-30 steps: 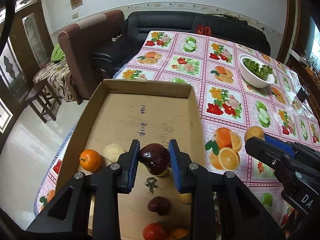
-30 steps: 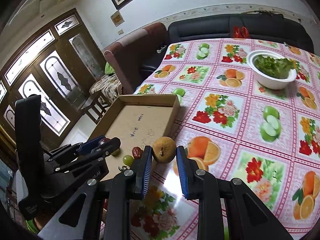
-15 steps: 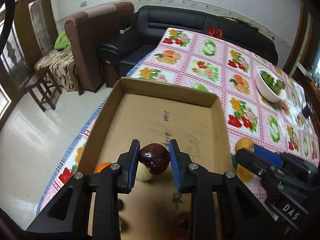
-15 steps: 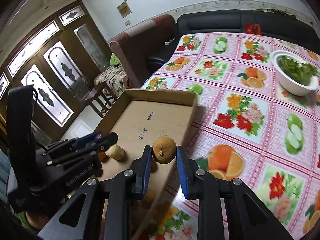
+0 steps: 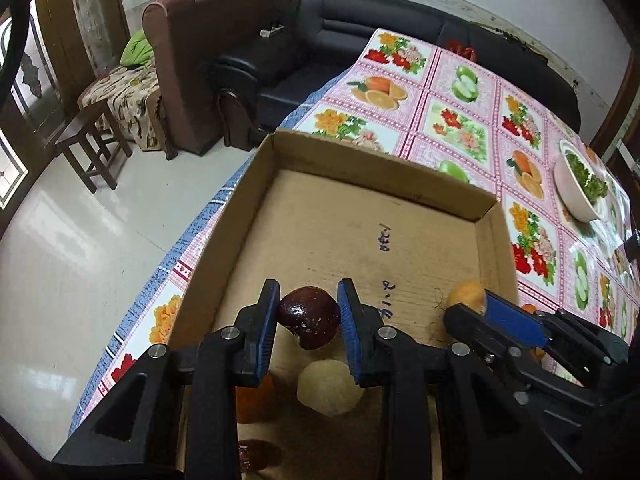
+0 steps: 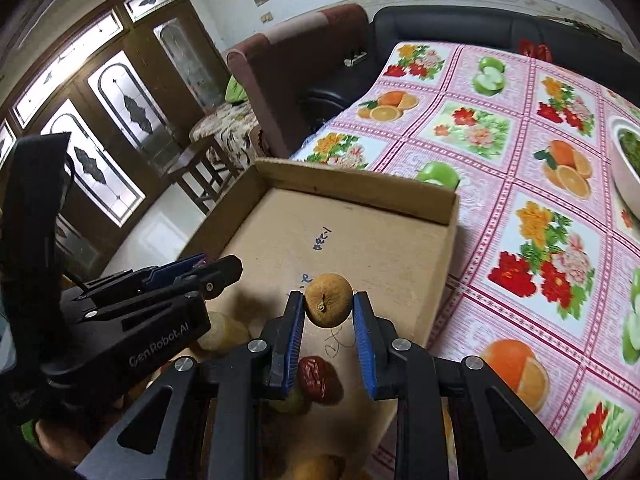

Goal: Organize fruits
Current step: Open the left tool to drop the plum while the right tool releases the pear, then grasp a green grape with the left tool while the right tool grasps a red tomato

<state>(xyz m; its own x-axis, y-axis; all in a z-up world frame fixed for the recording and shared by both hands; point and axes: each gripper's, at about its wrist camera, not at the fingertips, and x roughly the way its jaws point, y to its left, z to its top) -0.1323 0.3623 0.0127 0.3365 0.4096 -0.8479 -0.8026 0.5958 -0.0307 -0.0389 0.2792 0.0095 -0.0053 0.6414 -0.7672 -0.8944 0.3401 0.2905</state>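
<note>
Fruit is held above the cardboard box [image 5: 384, 176] by both grippers: the left gripper [image 5: 309, 314] pinches a dark red fruit [image 5: 309, 317] over a pale round fruit [image 5: 329, 387]; the right gripper [image 6: 329, 306] pinches a brownish round fruit [image 6: 329, 300] over a wrinkled red date [image 6: 320, 378] on the box floor.

A dark red, glossy fruit [image 5: 309, 317] hangs above the floor of the shallow cardboard box [image 5: 360, 184], pinched at both sides between blue pads. A brownish-yellow round fruit [image 6: 329, 300] (its stem dimple turned toward the camera) is held likewise, to the right, over the box's right half. On the box floor near the front lie a pale yellow round fruit [image 5: 329, 387], an orange [image 5: 254, 400] to its left, and a wrinkled red date [image 6: 319, 379].
</note>
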